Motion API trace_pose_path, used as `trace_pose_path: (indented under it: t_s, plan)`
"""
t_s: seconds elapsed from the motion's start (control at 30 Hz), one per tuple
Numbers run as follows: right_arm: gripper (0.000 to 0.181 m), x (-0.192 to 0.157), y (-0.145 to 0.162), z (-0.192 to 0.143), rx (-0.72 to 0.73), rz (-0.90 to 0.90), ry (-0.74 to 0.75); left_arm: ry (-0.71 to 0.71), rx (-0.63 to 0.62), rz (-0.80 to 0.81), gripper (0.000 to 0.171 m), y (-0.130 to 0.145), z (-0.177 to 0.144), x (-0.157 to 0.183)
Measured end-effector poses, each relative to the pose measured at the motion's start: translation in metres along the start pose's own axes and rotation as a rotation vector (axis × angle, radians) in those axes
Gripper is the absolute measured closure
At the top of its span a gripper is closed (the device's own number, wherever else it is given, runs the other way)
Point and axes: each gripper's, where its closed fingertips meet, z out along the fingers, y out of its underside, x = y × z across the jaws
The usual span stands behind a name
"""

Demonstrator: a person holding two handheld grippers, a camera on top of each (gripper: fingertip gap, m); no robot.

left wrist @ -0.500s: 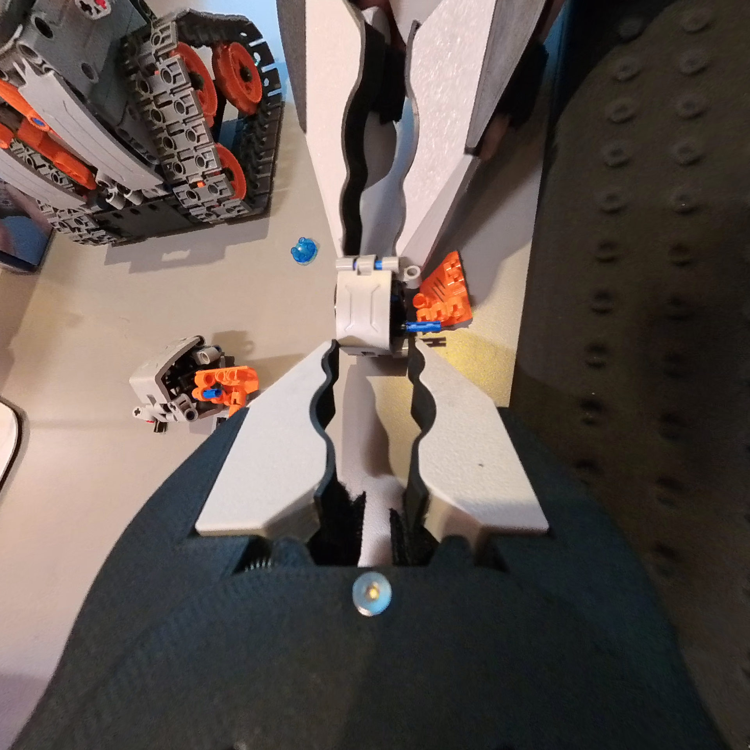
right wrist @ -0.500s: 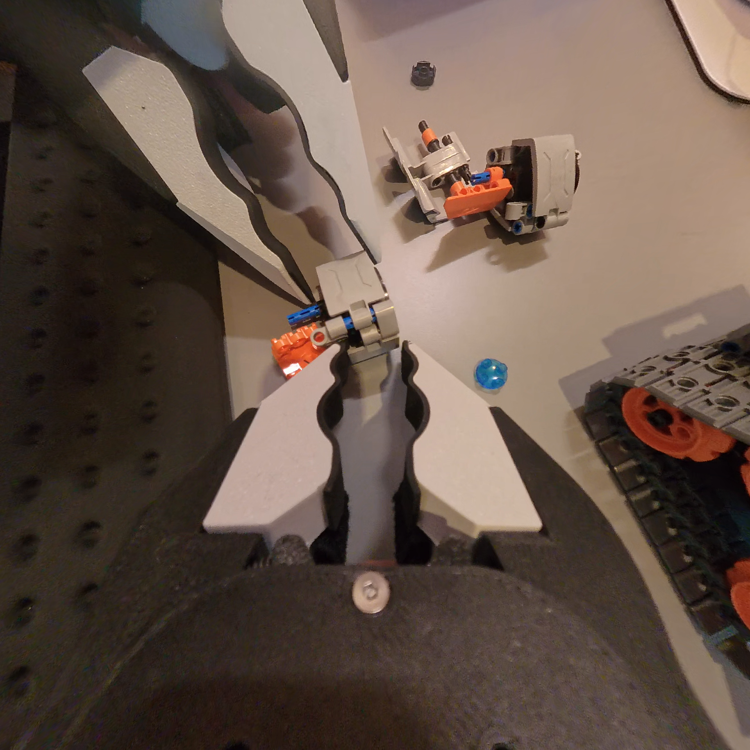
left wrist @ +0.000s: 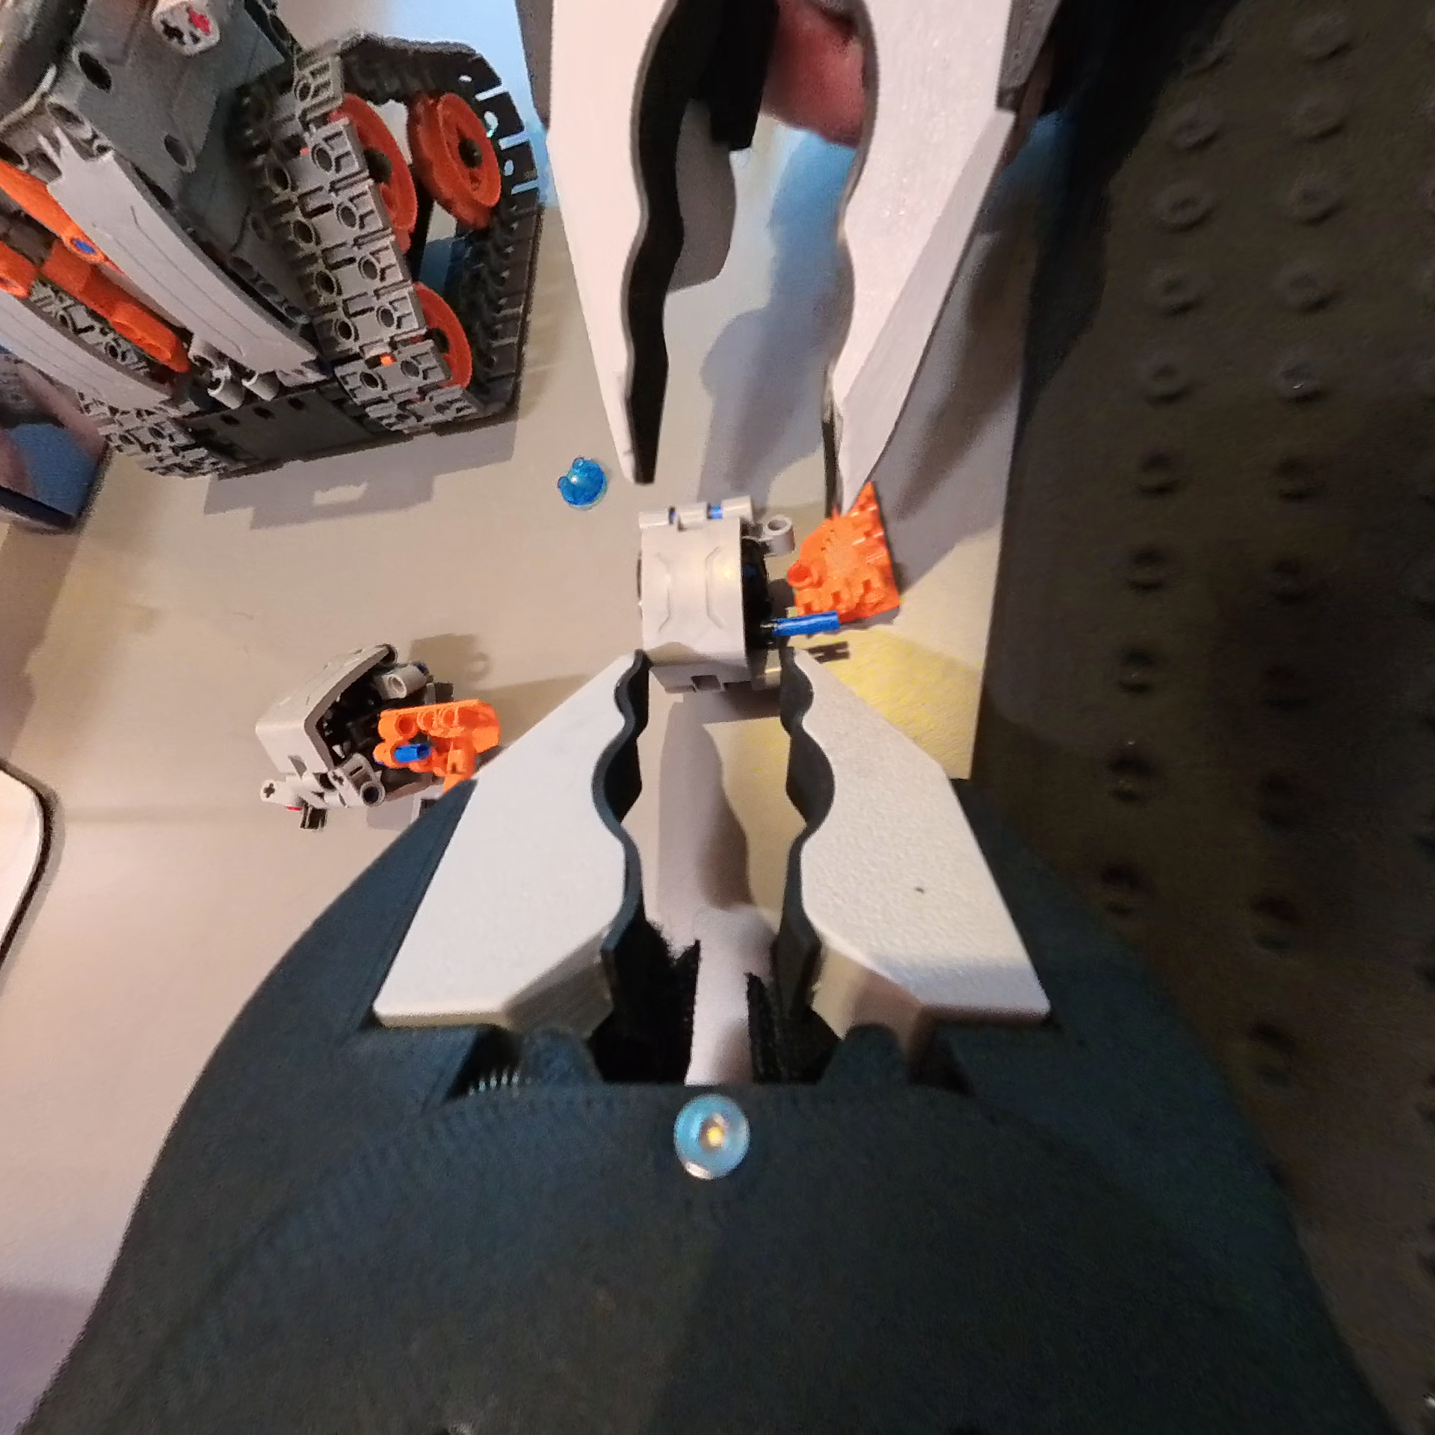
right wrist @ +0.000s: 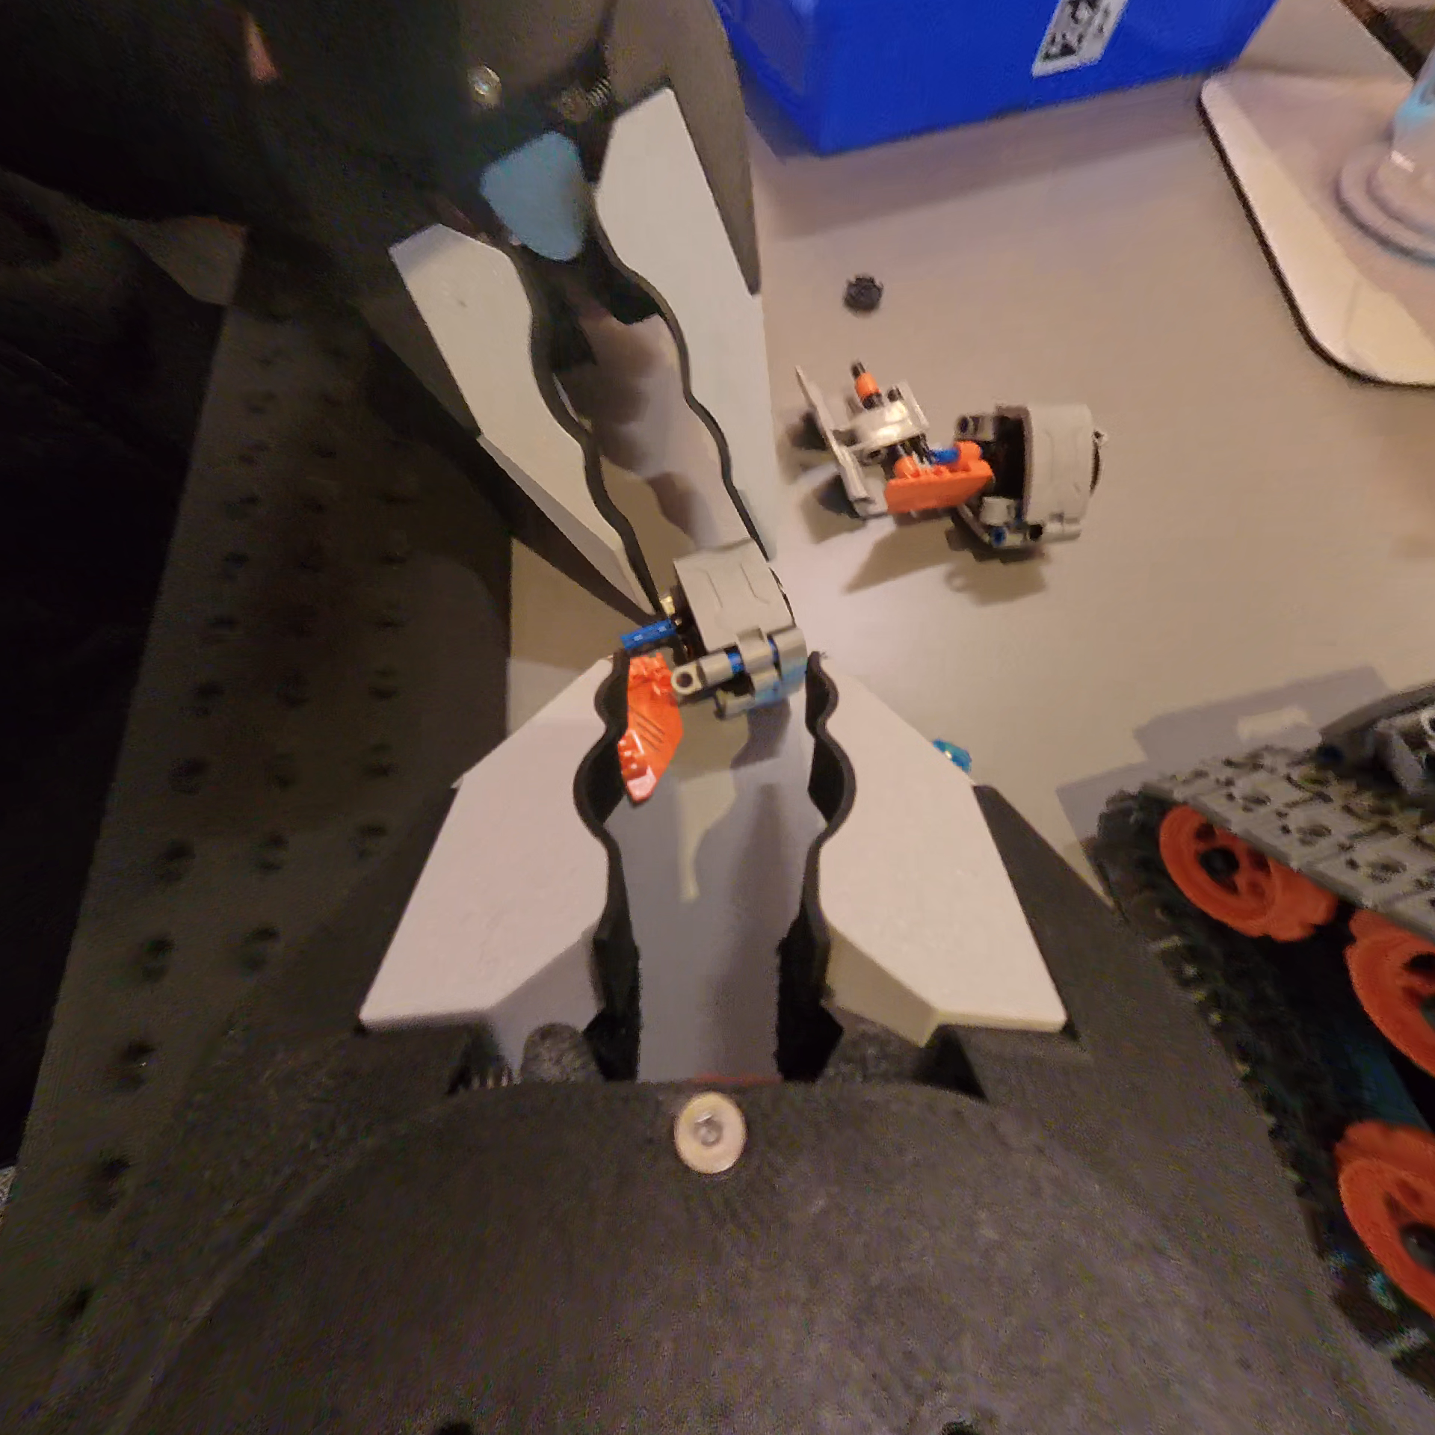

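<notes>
While the left gripper pinches the small grey curved-shell brick assembly, the right gripper, fingers spread, brackets its hinge end; close squarely there, clear of the loose orange brick plate.

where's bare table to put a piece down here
Free: the strip between the tracked vehicle and the small grey-orange assembly, left of the blue stud. Crowded: around the grey piece in the left gripper, with the orange plate and right gripper close.
</notes>
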Motion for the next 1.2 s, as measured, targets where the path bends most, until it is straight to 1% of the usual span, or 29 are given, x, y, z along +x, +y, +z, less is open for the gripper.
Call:
trace_pose_path:
  t_s: [0.1, 0.13, 0.3, 0.53, 0.6, 0.73, 0.8, 0.87, 0.97, 1.13, 1.2]
  plan:
    - [0.141, 0.004, 0.008, 0.006, -0.042, 0.004, 0.021, 0.01, 0.001, 0.027, 0.14, -0.002, 0.001, 0.004]
    - [0.14, 0.005, 0.008, 0.007, -0.043, 0.012, 0.021, 0.006, 0.004, 0.032, 0.14, -0.003, 0.0, 0.005]
    - [0.152, 0.0, 0.006, 0.007, -0.027, -0.017, -0.001, 0.011, 0.001, 0.06, 0.14, -0.004, 0.001, 0.008]
    - [0.155, -0.002, 0.006, 0.006, -0.049, -0.089, 0.02, -0.015, -0.002, 0.112, 0.141, -0.005, 0.0, 0.009]
    - [0.155, -0.001, 0.003, 0.005, -0.043, -0.142, 0.057, -0.053, -0.006, 0.155, 0.141, -0.006, -0.002, 0.007]
    - [0.154, 0.007, -0.018, -0.007, 0.015, -0.348, 0.244, -0.227, 0.029, 0.254, 0.141, -0.018, -0.014, -0.011]
    - [0.154, 0.011, -0.02, -0.008, 0.009, -0.393, 0.298, -0.25, 0.027, 0.253, 0.141, -0.018, -0.016, -0.015]
    - [0.154, 0.018, -0.014, -0.007, -0.004, -0.325, 0.288, -0.23, 0.014, 0.224, 0.14, -0.013, -0.014, -0.016]
    - [0.154, 0.026, -0.012, -0.007, 0.028, -0.184, 0.25, -0.216, 0.011, 0.183, 0.139, -0.009, -0.016, -0.019]
    - [0.153, 0.029, 0.011, 0.005, -0.039, 0.018, 0.153, -0.192, -0.037, 0.154, 0.137, 0.006, -0.017, -0.019]
    - [0.153, 0.032, 0.012, 0.005, -0.034, 0.058, 0.148, -0.176, -0.063, 0.137, 0.137, 0.016, -0.017, -0.018]
